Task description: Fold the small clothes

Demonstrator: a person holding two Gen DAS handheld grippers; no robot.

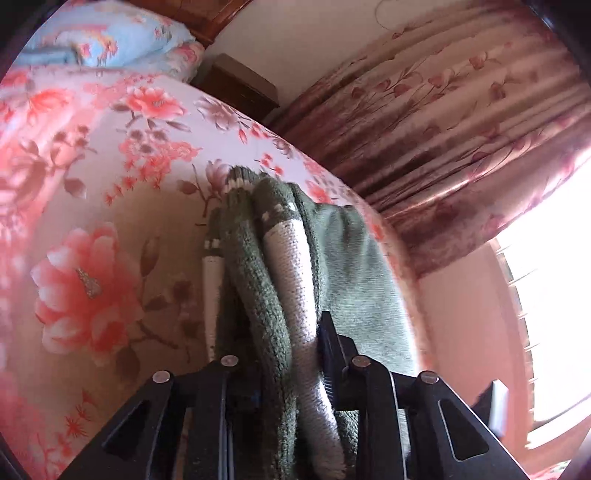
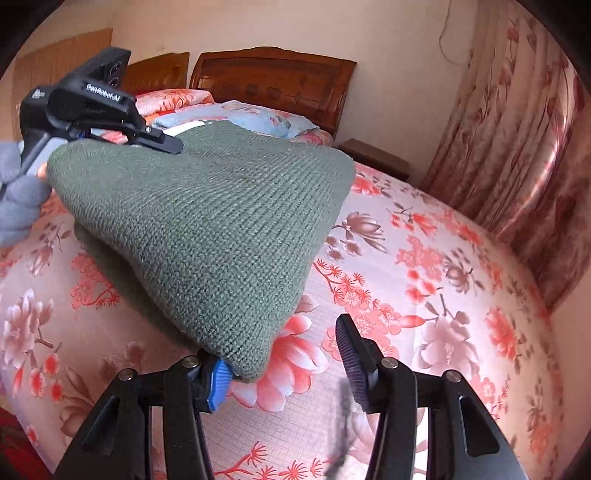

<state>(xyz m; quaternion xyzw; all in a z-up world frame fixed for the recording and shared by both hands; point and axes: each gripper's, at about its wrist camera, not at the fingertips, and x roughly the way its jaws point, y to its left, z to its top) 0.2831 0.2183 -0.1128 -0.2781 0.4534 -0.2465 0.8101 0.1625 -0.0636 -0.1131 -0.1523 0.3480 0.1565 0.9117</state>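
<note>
Sweater [image 2: 207, 229], left gripper [image 2: 162, 142] lettering blurred

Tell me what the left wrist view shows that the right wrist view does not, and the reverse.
Only the left wrist view shows the white stripes of the green knitted garment, bunched between the left gripper fingers, and a bright window.

Only the right wrist view shows the right gripper open, the garment's corner lying against its blue-tipped finger, plus the wooden headboard and the gloved hand holding the left gripper.

Both show the floral bedspread, the blue pillow, the nightstand and the curtain.
</note>
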